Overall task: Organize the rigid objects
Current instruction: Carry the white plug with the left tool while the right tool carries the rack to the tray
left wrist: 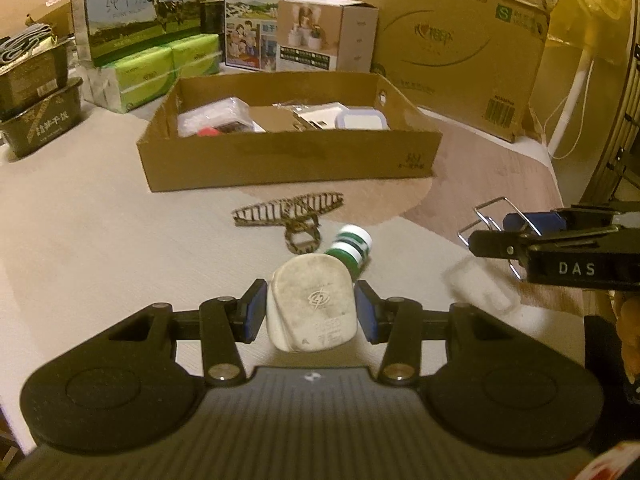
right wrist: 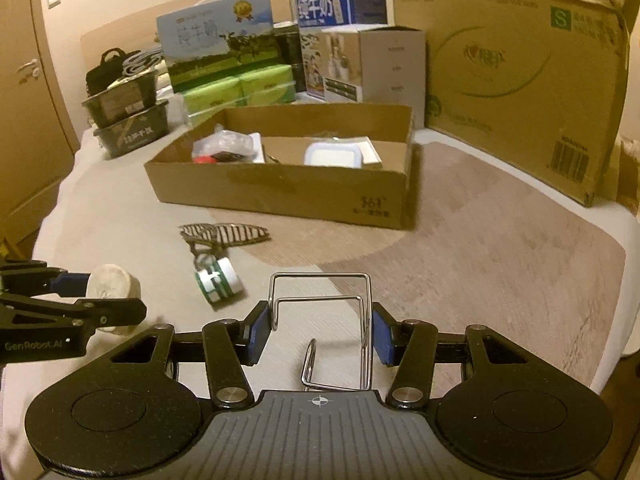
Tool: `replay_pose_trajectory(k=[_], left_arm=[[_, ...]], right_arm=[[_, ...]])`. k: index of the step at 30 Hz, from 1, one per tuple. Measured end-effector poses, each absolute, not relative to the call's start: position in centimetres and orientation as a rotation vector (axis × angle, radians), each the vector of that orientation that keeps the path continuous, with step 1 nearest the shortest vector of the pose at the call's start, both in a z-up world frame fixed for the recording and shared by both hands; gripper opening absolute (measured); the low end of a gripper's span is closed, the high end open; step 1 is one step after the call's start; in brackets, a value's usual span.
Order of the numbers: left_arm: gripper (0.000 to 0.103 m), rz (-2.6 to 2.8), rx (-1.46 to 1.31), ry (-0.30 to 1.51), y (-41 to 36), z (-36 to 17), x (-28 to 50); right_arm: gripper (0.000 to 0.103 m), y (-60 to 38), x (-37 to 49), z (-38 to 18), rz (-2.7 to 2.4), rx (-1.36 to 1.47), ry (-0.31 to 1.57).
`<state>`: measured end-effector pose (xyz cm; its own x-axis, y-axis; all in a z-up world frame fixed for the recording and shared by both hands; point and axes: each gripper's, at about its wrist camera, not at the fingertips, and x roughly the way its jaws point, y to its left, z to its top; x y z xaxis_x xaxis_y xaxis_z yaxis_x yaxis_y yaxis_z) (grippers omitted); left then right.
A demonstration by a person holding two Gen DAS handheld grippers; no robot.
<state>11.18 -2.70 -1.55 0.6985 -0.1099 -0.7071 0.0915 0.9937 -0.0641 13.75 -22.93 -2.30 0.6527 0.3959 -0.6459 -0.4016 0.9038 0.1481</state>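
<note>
Left wrist: one plug (left wrist: 310,304), one bottle (left wrist: 352,249).

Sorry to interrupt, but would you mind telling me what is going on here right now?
A person is tidying loose items with a handheld gripper in each hand. The left gripper is shut on a white plug, and the right gripper is shut on a bent wire hook. Ahead sits an open cardboard box that already holds several things. A green and white bottle and a patterned hair clip lie on the surface in front of it.
</note>
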Motion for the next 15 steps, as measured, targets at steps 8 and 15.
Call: replay_pose_trajectory(k=[8, 15], left_arm=[[0.043, -0.098, -0.042, 0.776, -1.2, -0.3, 11.4], [0.043, -0.107, -0.054, 0.766, 0.1, 1.0, 12.0]], right_arm=[[0.052, -21.9, 13.4, -1.1, 0.46, -0.025, 0.716], [0.052, -21.3, 13.6, -0.2, 0.466, -0.036, 0.703]])
